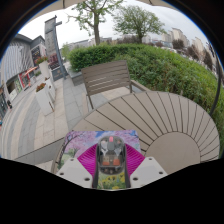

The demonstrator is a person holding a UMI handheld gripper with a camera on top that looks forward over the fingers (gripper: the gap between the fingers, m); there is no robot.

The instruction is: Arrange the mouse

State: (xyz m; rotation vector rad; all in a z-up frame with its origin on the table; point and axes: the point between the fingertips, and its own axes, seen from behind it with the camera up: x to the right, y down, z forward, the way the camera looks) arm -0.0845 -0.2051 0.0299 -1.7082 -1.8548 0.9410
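Observation:
A computer mouse (111, 153), dark grey with a lighter top, sits between the two magenta pads of my gripper (111, 160). Both pads press against its sides, so the gripper is shut on it. Under the mouse lies a colourful mouse mat (80, 145) printed with pink blossoms and yellow flowers, on a round wooden slatted table (170, 115). Whether the mouse rests on the mat or hangs just above it is not clear.
A wooden chair (105, 78) stands beyond the table. A green hedge (160, 62) runs behind and to the right. Paved ground (35, 120) lies to the left, with a white planter (43, 95), signboards and buildings further off.

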